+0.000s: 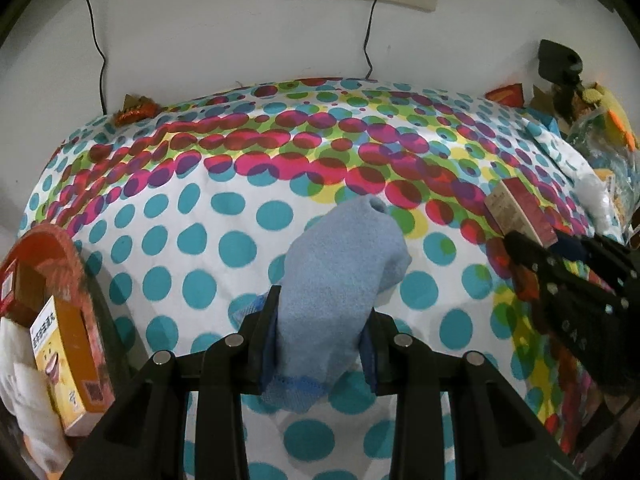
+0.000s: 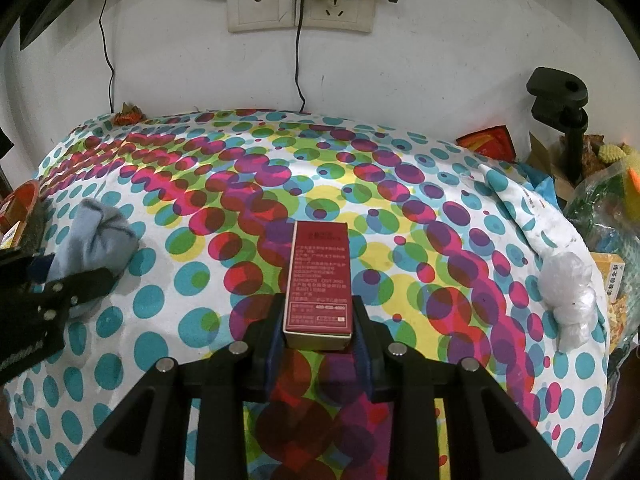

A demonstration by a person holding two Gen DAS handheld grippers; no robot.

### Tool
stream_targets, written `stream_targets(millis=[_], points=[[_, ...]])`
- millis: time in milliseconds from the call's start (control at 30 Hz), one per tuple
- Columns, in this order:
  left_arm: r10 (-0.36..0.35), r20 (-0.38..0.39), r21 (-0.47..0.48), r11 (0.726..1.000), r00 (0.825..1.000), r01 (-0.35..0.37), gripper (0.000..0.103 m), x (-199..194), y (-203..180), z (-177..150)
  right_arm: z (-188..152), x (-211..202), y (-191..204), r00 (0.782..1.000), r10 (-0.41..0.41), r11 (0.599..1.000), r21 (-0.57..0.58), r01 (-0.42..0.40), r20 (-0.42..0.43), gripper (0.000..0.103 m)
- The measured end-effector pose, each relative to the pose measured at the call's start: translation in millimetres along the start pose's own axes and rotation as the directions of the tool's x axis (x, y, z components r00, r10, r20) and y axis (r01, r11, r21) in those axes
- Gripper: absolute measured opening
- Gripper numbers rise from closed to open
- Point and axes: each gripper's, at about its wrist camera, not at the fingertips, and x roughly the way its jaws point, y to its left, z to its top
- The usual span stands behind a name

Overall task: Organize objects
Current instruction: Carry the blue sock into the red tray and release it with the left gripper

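Two items are in your grip at once, so by my reading the sorting is under way but not finished. Your left gripper [image 1: 322,334] is clamped on a rolled light-blue sock [image 1: 340,280], pads pressed into both of its sides. The sock sticks forward out of the jaws over the polka-dot bedspread [image 1: 192,208], and its far end appears to rest on or hang just above the fabric; I cannot tell which. Your right gripper [image 2: 318,334] is clamped on a dark red carton [image 2: 319,276], held by its near end, with its printed face up and its length pointing away toward the wall sockets [image 2: 300,4].

An orange basket [image 1: 74,264] sits at the left edge of the bedspread, with a yellow box [image 1: 64,364] and something white already inside. That looks like where the sorted things go, though this is a guess. A white crumpled plastic bag [image 2: 568,296] lies on the right side of the bedspread, and a snack wrapper [image 2: 126,116] lies at its far left corner near the wall. Both may be yet to sort.

Both grippers are level and low over the bedspread, pointing at the wall, side by side. The left one is closer to the basket, and the right one is over the middle of the bedspread.
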Motion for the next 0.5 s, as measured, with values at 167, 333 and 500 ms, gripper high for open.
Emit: stream_targets(millis=[167, 333, 500], points=[[0.024, 0.024, 0.029, 0.999, 0.999, -0.025, 0.031, -7.0, -5.1, -14.7, 0.3, -0.1, 0.8, 1.000, -0.005, 1.000, -0.004, 0.005, 0.000, 0.031], [0.041, 0.036, 0.050, 0.998, 0.998, -0.043, 0.031, -13.7, -8.8, -26.9, 0.4, -0.3, 0.9, 1.000, -0.006, 1.000, -0.005, 0.006, 0.000, 0.031], [0.029, 0.032, 0.046, 0.998, 0.999, -0.030, 0.031, -20.9, -7.8, -37.2, 0.3, -0.5, 1.3, 1.000, -0.015, 1.000, -0.014, 0.015, 0.002, 0.031]])
